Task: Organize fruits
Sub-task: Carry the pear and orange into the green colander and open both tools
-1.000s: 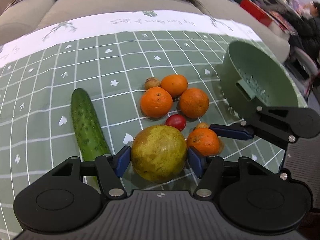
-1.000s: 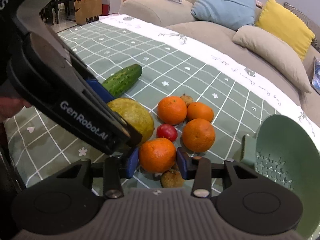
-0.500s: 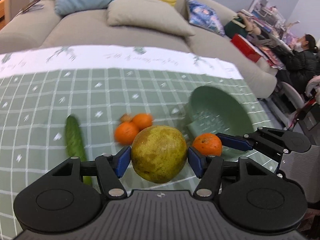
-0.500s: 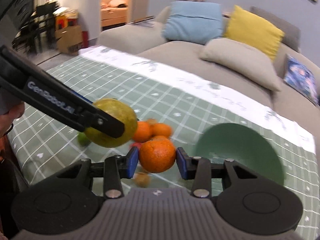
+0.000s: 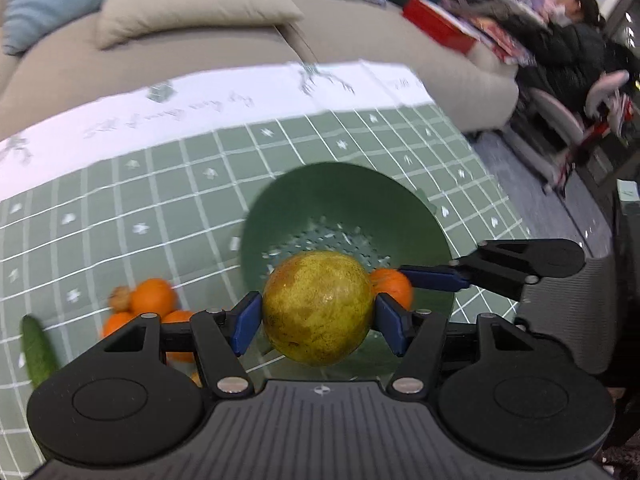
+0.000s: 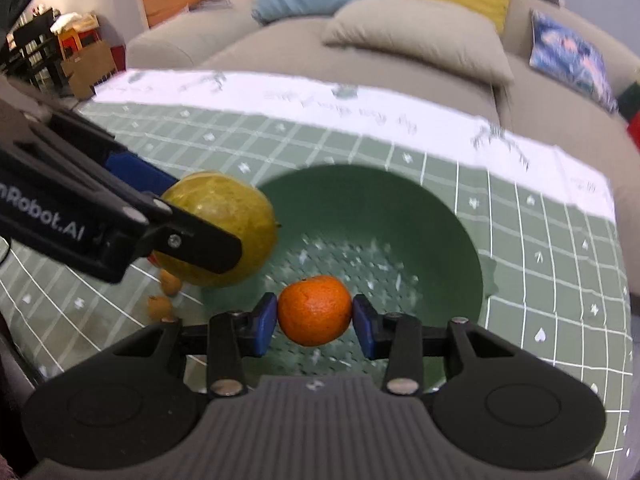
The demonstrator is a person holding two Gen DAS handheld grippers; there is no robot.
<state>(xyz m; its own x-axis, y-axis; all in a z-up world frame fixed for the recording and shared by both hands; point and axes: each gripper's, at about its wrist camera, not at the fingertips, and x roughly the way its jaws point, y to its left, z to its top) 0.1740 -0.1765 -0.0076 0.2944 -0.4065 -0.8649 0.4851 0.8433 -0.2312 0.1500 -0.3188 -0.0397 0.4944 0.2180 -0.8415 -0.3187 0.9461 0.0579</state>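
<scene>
The green bowl (image 6: 452, 216) lies open from above. Over its left rim the left hand-held gripper (image 6: 208, 228) with its yellow-green fruit (image 6: 236, 208) crowds the way; its right side stays free.

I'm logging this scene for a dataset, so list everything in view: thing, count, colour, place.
Colander bowl: one, green, on the tablecloth, nothing in it yet.
Large fruit: one, yellow-green, held above the bowl's near left rim.
Held orange: one, orange, held over the bowl.
Loose oranges: at least three, left of the bowl.
Small brown fruit: one, beside those oranges.
Cucumber: one, dark green, far left.
Tablecloth: green checked, white border.
Sofa: beige, with cushions, behind.
Seated person: one, far right, blurred.
Left gripper: shut on the large fruit.
Right gripper: shut on the orange.
</scene>
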